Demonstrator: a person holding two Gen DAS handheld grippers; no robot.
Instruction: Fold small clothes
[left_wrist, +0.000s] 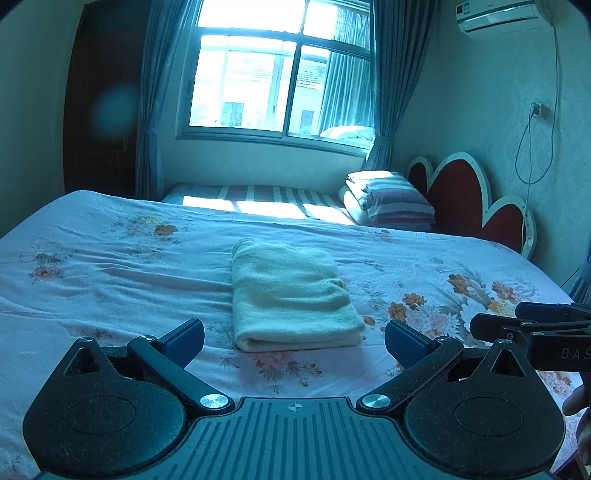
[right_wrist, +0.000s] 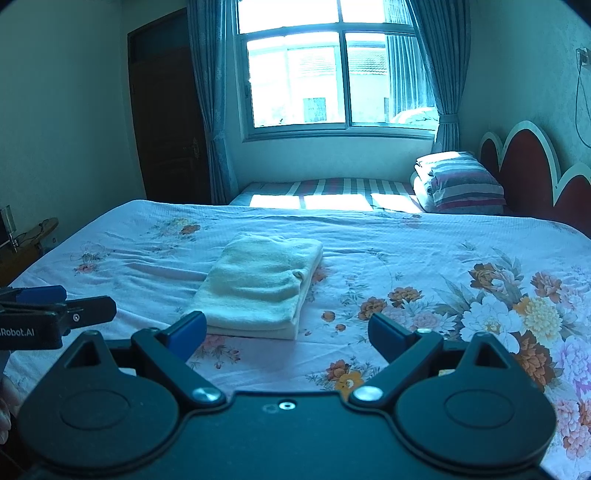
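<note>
While we hold both the left gripper (left_wrist: 293, 341) and the right gripper (right_wrist: 287, 332) wide apart and empty above the floral bedsheet (left_wrist: 110, 280), the cream garment (left_wrist: 291, 295) lies folded just ahead, mid-bed. Its corner flap (right_wrist: 301, 275) looks loose, though the tinted view blurs it. Any careless nudge could unroll the stack or drag the sheet into wrinkles.

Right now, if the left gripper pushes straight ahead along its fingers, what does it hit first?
Most likely the folded cream garment: it lies on the floral bedsheet directly between and beyond the open left gripper fingers. How high the gripper is above the bed is unclear.
</note>
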